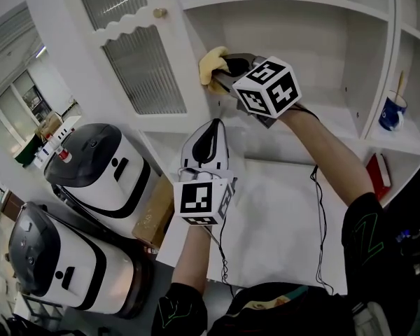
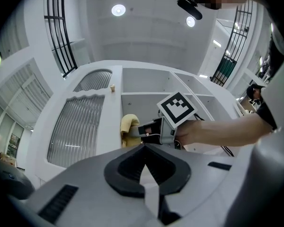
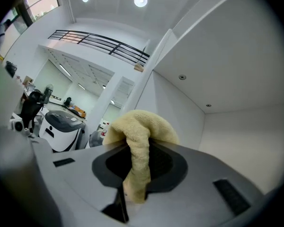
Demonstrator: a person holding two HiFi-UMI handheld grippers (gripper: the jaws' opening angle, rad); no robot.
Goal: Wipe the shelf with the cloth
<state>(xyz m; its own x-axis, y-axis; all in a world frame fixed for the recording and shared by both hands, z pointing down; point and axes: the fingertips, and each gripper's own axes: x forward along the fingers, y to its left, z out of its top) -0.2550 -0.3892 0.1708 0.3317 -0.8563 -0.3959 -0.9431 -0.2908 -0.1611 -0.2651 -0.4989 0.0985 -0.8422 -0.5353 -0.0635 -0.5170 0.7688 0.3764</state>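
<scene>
A yellow cloth (image 1: pixel 213 62) is pinched in my right gripper (image 1: pixel 222 73), which is shut on it. The cloth is pressed against the left inner wall of the white shelf compartment (image 1: pixel 304 54), below the upper shelf board (image 1: pixel 287 4). In the right gripper view the cloth (image 3: pixel 140 126) bulges out over the jaws and hangs down between them. My left gripper (image 1: pixel 211 126) is lower, points up toward the cabinet, and is shut with nothing in it. The left gripper view shows the cloth (image 2: pixel 128 126) and the right gripper (image 2: pixel 141 131) ahead of its closed jaws.
A ribbed-glass cabinet door (image 1: pixel 143 61) with a small knob (image 1: pixel 159 12) stands open at left. A blue mug (image 1: pixel 392 110) and a red item (image 1: pixel 378 175) sit in the right compartments. Two white machines (image 1: pixel 101 163) (image 1: pixel 63 257) and a cardboard box (image 1: pixel 154 219) stand at lower left.
</scene>
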